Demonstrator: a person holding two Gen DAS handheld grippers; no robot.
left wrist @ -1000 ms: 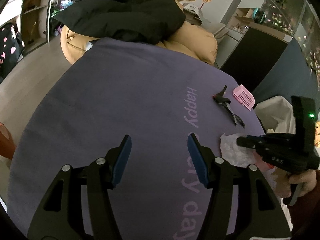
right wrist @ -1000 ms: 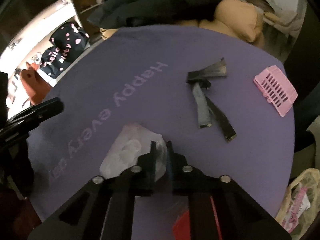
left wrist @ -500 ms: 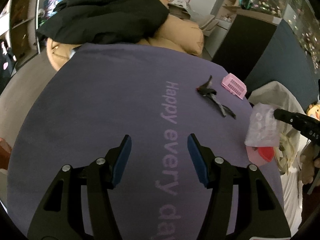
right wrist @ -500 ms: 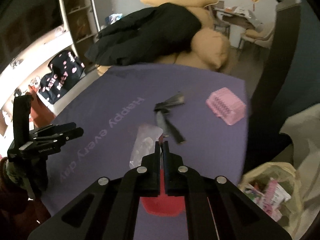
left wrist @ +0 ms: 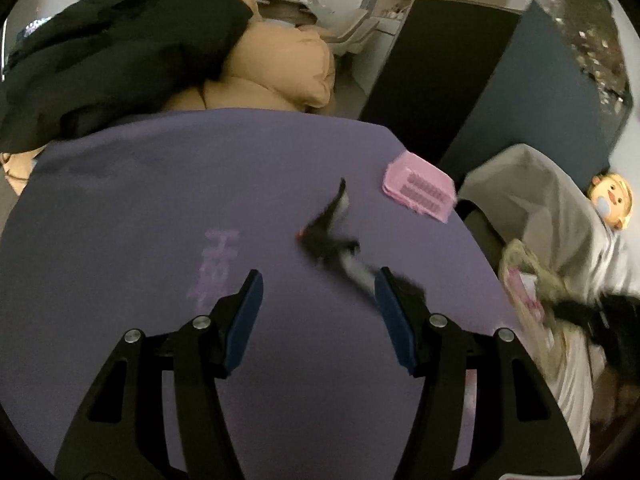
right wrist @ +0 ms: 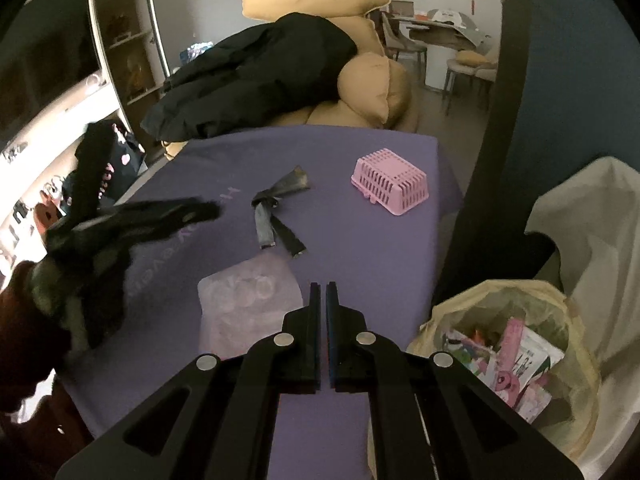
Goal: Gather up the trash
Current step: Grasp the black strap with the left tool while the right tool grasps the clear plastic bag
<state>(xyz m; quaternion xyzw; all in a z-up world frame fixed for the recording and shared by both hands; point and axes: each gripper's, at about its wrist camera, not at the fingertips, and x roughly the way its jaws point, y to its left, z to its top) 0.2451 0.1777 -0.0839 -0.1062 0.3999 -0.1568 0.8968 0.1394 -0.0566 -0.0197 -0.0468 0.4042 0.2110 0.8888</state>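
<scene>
My right gripper [right wrist: 323, 292] is shut on the edge of a clear plastic packet [right wrist: 248, 304], which hangs to the left of its fingertips above the purple table cloth [right wrist: 380, 264]. A trash bag [right wrist: 496, 286] with pink wrappers inside stands open just right of it, off the table edge. Dark grey wrapper strips [right wrist: 264, 232] lie mid-table. In the left wrist view the strips [left wrist: 328, 240] are blurred, just ahead of my open, empty left gripper [left wrist: 318, 308], close to its right pad. The trash bag [left wrist: 520, 258] shows at the right edge there.
An upturned pink basket [right wrist: 390, 182] sits near the table's far right corner. A tan sofa [right wrist: 372, 92] with a black coat [right wrist: 256, 76] stands behind the table. A dark panel [right wrist: 480, 200] and a white-draped object [right wrist: 592, 216] stand to the right.
The right gripper lifted the packet off the cloth and carried it right, toward the trash bag. The left gripper swept right across the table until the dark strips came up by its pads.
</scene>
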